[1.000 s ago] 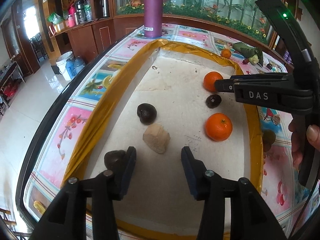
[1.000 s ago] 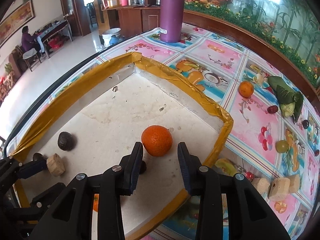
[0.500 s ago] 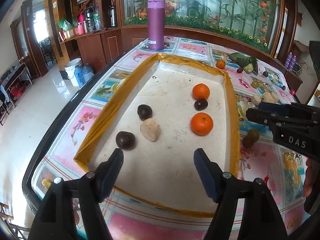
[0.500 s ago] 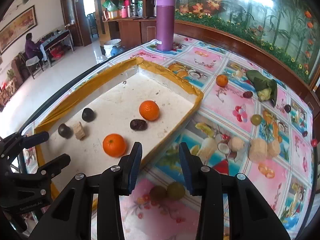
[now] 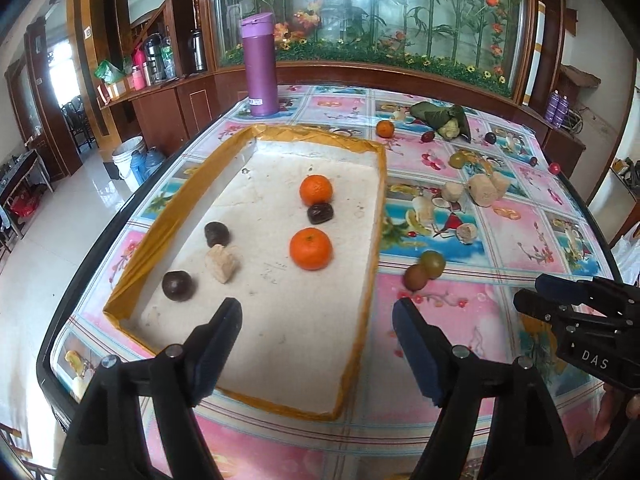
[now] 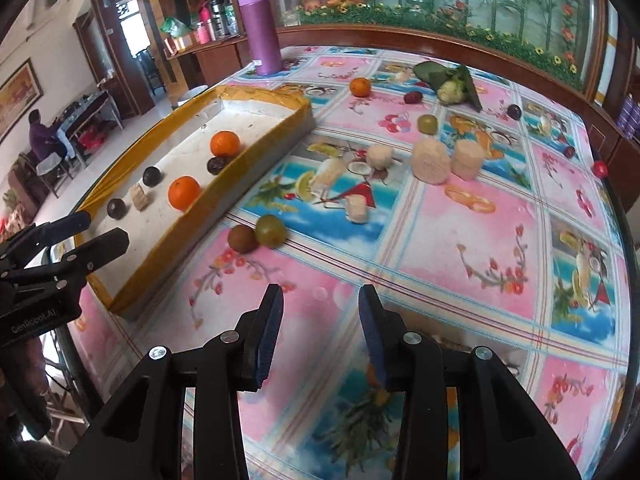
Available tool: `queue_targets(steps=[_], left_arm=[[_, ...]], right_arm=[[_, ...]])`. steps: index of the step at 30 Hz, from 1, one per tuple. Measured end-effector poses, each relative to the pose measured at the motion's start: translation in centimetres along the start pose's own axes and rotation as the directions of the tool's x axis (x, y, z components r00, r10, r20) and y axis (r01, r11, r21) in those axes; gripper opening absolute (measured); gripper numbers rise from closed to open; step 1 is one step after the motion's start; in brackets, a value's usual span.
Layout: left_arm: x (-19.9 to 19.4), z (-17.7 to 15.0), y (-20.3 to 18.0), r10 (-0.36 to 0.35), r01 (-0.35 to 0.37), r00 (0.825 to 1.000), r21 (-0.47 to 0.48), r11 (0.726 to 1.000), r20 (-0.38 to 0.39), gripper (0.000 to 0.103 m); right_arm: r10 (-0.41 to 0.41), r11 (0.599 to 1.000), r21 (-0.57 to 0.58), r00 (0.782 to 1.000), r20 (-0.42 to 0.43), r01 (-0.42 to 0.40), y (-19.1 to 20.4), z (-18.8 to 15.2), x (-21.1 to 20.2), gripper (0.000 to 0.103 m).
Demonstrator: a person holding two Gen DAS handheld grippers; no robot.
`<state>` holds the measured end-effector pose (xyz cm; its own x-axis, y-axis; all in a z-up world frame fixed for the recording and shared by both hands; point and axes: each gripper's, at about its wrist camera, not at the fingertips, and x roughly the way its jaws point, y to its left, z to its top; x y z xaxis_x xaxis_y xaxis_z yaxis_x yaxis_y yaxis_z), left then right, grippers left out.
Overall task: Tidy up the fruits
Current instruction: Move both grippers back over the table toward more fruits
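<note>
A shallow white tray with a yellow taped rim (image 5: 140, 256) (image 6: 256, 148) holds two oranges (image 5: 311, 249) (image 6: 184, 193), three dark fruits (image 5: 178, 285) and a tan chunk (image 5: 222, 262). A brown fruit (image 5: 414, 277) (image 6: 242, 238) and a green fruit (image 5: 433, 264) (image 6: 270, 230) lie together on the cloth right of the tray. My left gripper (image 5: 316, 340) is open and empty, above the tray's near end. My right gripper (image 6: 320, 332) is open and empty, above the cloth near the table's front; it also shows in the left wrist view (image 5: 532, 294).
A purple flask (image 5: 261, 65) (image 6: 264, 29) stands past the tray. Farther right lie a loose orange (image 6: 360, 86), tan chunks (image 6: 431, 161), green leaves (image 6: 448, 78) and several small dark and red fruits. The table's edge drops off at left and front.
Both grippers have pulled back and up from the tray. The right one left an orange in the tray and moved right over the cloth. The left jaws have opened wider.
</note>
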<state>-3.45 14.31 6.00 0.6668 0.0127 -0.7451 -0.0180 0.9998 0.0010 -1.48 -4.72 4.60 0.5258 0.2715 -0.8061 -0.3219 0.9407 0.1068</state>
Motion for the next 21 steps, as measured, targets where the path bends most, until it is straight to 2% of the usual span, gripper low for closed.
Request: queue_targets(steps=[2, 6, 7, 10, 13, 21], left_arm=[[-0.1, 0.0, -1.3, -0.012, 0.012, 1.000, 0.022, 1.000, 0.000, 0.080], [-0.1, -0.1, -3.8, -0.044, 0.045, 0.999, 0.056, 0.997, -0.011, 0.080], [-0.1, -0.1, -4.4, -0.052, 0.053, 0.999, 0.064, 0.997, -0.015, 0.080], [0.0, -0.4, -5.8, -0.068, 0.070, 0.997, 0.088, 0.994, -0.030, 0.080], [0.2, -1.0, -6.6, -0.085, 0.090, 0.995, 0.101, 0.991, -0.052, 0.080], [0.3, -2.5, -6.4, -0.096, 0.104, 0.992, 0.096, 0.990, -0.077, 0.080]], right_arm=[[-0.012, 0.999, 0.030, 1.000, 0.007, 0.012, -1.4, -0.4, -0.6, 0.039], [-0.038, 0.997, 0.071, 0.999, 0.034, 0.036, -3.7, -1.0, -1.8, 0.053], [-0.041, 0.996, 0.078, 0.998, 0.045, 0.038, -4.3, -1.0, -2.1, 0.054], [-0.029, 0.996, 0.089, 0.998, 0.058, 0.024, -5.3, -0.5, -2.2, 0.054], [0.019, 0.997, 0.075, 0.998, 0.053, -0.023, -5.7, 0.4, -1.5, 0.054], [0.111, 0.993, -0.037, 0.994, 0.004, -0.111, -3.8, 3.9, 3.6, 0.054]])
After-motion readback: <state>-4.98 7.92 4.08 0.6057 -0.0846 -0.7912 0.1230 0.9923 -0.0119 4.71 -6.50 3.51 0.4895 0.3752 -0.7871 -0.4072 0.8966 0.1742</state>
